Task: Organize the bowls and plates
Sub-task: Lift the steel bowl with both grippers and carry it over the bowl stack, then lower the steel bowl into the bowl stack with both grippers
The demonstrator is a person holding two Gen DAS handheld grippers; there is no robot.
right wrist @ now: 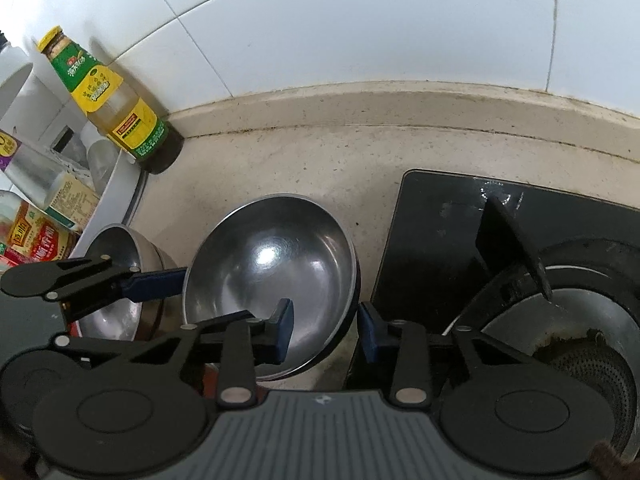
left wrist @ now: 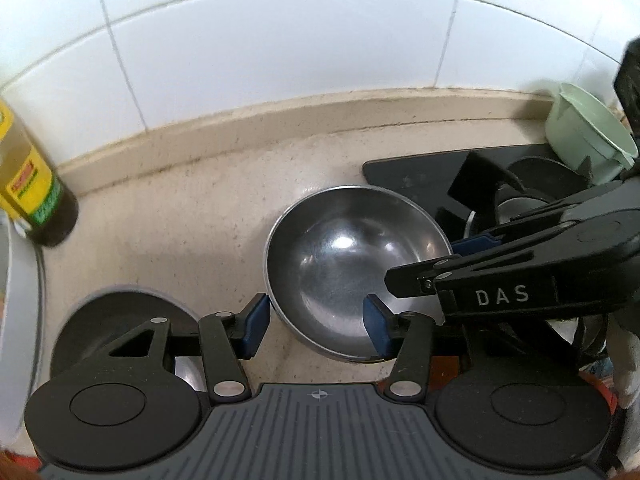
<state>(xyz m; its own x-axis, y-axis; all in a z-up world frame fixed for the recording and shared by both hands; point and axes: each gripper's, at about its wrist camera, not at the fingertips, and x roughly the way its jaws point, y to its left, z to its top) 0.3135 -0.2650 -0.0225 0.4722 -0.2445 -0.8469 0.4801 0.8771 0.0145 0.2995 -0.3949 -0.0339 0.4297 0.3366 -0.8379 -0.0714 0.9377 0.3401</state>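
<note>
Two grippers clamp one steel bowl: left gripper shut on near-left rim, right gripper shut on right rim.

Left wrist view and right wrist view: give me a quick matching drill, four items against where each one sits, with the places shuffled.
Things:
1. large steel bowl
2. small steel bowl
3. yellow-label bottle
4. pale green cup

Places:
A. upright against the tiled wall, left of the bowls
B. at the far side of the black hob
C. on the counter, just left of the hob
D. directly left of the large bowl, away from the wall

Pairs: 1-C, 2-D, 3-A, 4-B
</note>
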